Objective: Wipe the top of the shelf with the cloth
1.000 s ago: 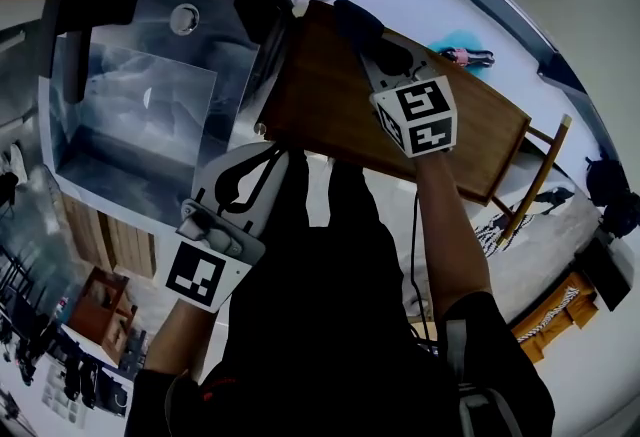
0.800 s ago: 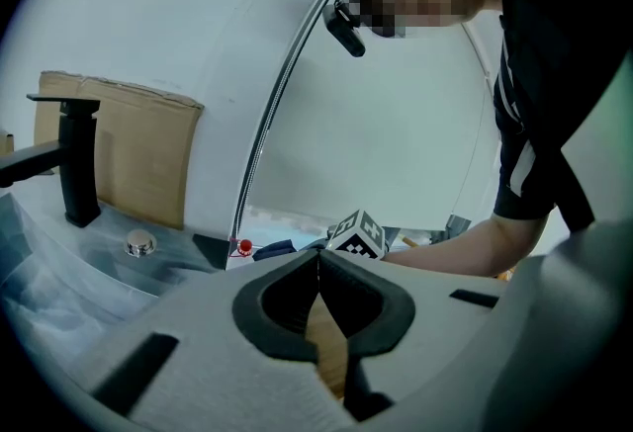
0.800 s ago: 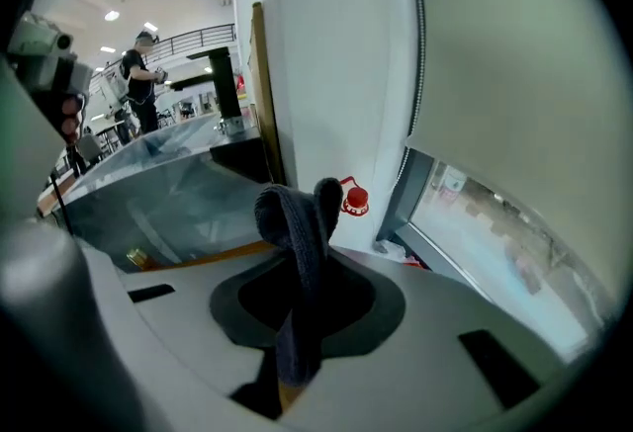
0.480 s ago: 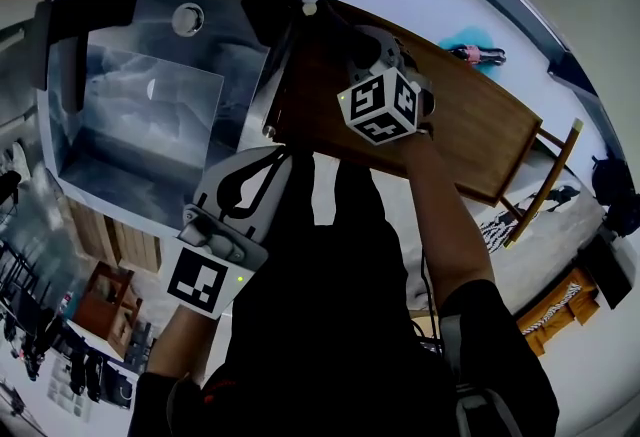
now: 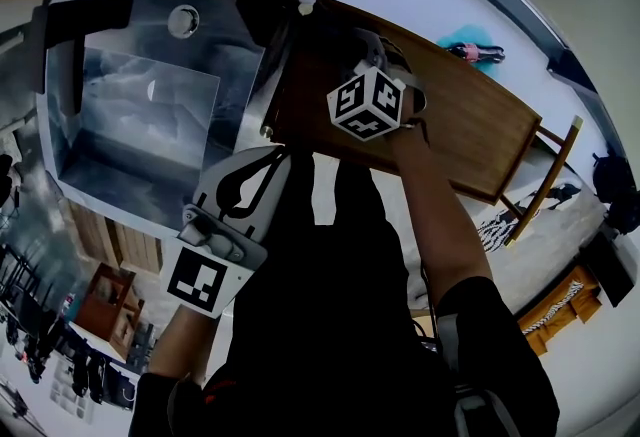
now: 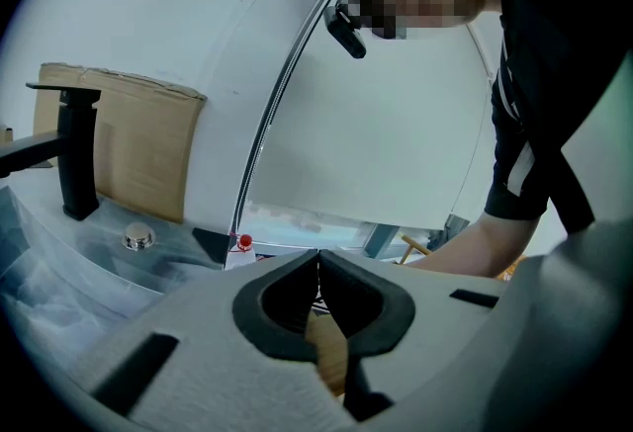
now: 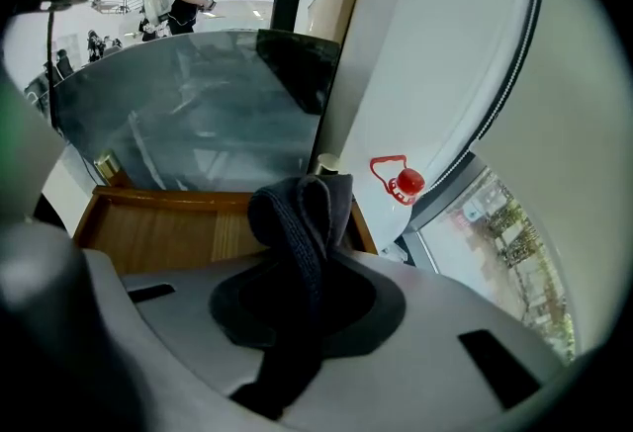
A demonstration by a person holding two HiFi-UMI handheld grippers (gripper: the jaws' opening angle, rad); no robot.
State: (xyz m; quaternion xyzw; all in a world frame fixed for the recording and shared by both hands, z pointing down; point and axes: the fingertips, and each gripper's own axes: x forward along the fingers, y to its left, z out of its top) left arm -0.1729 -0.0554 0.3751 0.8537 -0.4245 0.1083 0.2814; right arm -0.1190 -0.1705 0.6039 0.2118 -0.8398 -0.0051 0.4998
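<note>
The right gripper (image 7: 302, 242) has slid leftwards across the brown wooden shelf top (image 5: 465, 120) over the last second. Its marker cube, earlier above the middle of the board, now sits nearer the board's left end. The left gripper (image 6: 317, 267) has stayed where it was, low beside the sink.

The right gripper's grey jaws are clamped on the dark grey cloth (image 7: 295, 208). The cloth has a ribbed, knitted surface. It bulges out past the jaw tips in a thick fold and trails back between them in a narrow strip. The fold hangs over the shelf's far left corner. Whether it presses on the wood cannot be told.

The left gripper's jaws are closed, their black padded tips meeting, with nothing caught between them.

The shelf top is a smooth rectangular board with visible grain and a raised lip.

To its left lies a dull stainless steel sink (image 5: 140, 115) with a matt black upright tap (image 6: 77, 155). Beyond the corner stands a white bottle with a red round cap (image 7: 404, 183).
</note>
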